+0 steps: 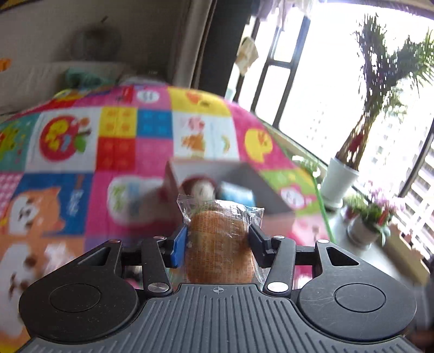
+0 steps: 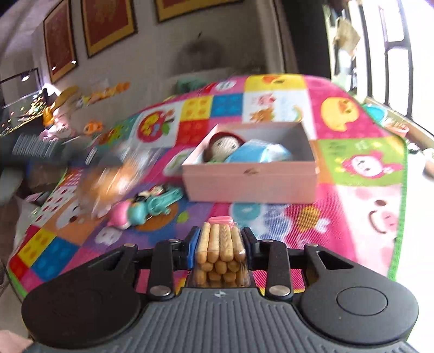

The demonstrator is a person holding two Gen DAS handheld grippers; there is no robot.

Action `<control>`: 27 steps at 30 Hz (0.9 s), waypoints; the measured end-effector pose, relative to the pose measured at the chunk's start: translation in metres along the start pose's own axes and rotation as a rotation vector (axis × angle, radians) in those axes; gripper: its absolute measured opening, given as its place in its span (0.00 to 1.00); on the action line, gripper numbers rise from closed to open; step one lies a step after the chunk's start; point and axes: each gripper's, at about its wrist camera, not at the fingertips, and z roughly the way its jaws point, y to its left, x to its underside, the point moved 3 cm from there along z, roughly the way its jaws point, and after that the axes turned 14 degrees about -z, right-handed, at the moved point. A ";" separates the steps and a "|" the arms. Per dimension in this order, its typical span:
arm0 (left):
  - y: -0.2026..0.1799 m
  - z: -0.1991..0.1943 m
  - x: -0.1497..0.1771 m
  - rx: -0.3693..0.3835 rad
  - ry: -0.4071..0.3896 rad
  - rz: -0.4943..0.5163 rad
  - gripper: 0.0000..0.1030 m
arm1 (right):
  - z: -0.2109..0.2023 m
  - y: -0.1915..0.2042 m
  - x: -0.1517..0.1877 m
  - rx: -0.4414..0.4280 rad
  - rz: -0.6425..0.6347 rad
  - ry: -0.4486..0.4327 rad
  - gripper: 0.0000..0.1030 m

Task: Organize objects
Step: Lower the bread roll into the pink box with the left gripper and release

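My left gripper [image 1: 218, 239] is shut on a round orange bun in clear plastic wrap [image 1: 221, 241], held above the colourful play mat [image 1: 81, 163]. Just beyond it stands the pink box [image 1: 268, 195], with a knitted doll [image 1: 199, 190] and a blue packet [image 1: 238, 195] inside. My right gripper [image 2: 219, 241] is shut on a clear pack of biscuit sticks [image 2: 221, 252], short of the pink box [image 2: 252, 182], which holds the doll [image 2: 225, 145] and blue packet [image 2: 257, 154]. At the left of the right wrist view a blurred orange shape [image 2: 108, 184] hangs over the mat.
A teal and pink toy [image 2: 143, 206] lies on the mat [image 2: 352, 152] left of the box. Potted plants [image 1: 341, 173] stand on a ledge by the windows at the right. A wall with framed pictures [image 2: 105, 24] and clutter on a sofa [image 2: 57, 108] lie behind.
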 end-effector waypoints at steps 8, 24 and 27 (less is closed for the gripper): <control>-0.037 0.109 -0.031 0.108 0.008 -0.131 0.51 | 0.005 -0.012 0.013 -0.008 0.044 -0.002 0.31; -0.079 0.203 0.000 -0.128 0.135 0.058 0.71 | 0.009 -0.045 0.027 0.043 0.144 0.012 0.31; -0.067 0.203 -0.003 -0.164 0.132 0.031 0.84 | 0.008 -0.045 0.028 0.046 0.145 0.006 0.31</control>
